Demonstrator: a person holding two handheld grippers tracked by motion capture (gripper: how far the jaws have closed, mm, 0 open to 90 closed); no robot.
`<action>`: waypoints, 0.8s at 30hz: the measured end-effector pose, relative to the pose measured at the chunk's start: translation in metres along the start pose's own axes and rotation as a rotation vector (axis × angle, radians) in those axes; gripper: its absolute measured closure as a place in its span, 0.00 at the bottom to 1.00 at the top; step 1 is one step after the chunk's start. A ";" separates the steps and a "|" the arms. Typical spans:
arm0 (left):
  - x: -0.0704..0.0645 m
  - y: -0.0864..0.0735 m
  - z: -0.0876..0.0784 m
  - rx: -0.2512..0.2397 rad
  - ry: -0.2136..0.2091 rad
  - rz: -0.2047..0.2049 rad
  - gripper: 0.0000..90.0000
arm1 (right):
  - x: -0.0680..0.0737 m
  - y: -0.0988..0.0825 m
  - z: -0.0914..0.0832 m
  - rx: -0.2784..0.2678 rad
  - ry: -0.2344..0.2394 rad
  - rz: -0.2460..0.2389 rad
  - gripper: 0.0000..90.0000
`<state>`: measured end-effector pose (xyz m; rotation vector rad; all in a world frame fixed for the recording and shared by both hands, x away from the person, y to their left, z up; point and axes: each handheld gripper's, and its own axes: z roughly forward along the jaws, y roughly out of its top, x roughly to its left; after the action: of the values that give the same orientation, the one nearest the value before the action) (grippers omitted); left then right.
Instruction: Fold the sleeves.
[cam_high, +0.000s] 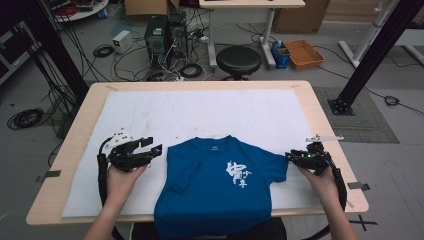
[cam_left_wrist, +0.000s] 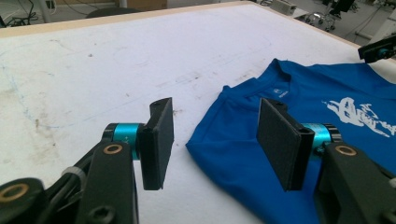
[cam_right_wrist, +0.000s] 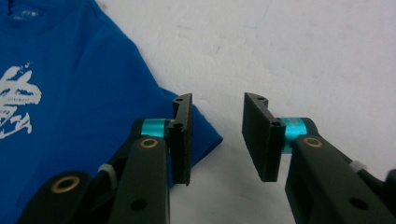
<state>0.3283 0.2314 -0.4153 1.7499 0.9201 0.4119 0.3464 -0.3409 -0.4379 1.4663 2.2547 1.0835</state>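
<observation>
The pale wooden counter (cam_high: 325, 120) carries a white sheet (cam_high: 200, 110). On it, toward six o'clock, a soft blue cotton T-shirt with white print (cam_high: 215, 190) lies flat, hem overhanging. The left claw (cam_high: 150, 150) at nine o'clock and the right claw (cam_high: 295, 157) at three are both released; pinching one layer could drag the shirt askew.

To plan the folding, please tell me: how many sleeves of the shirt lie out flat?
1. The right sleeve lies flat, beside the right gripper. The left sleeve, near the left gripper, is folded in over the shirt.
</observation>
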 end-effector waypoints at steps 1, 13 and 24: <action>0.000 0.000 0.000 0.000 0.000 0.000 0.51 | 0.000 0.000 0.000 0.000 0.000 0.000 0.76; 0.004 -0.001 0.002 0.002 -0.005 -0.005 0.52 | 0.022 0.016 -0.016 -0.056 0.013 -0.053 1.00; 0.001 0.000 0.006 0.020 -0.025 -0.002 0.52 | 0.106 0.046 -0.026 -0.068 0.016 -0.194 0.99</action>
<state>0.3330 0.2288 -0.4176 1.7685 0.9106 0.3794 0.3143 -0.2508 -0.3679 1.1889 2.2902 1.1031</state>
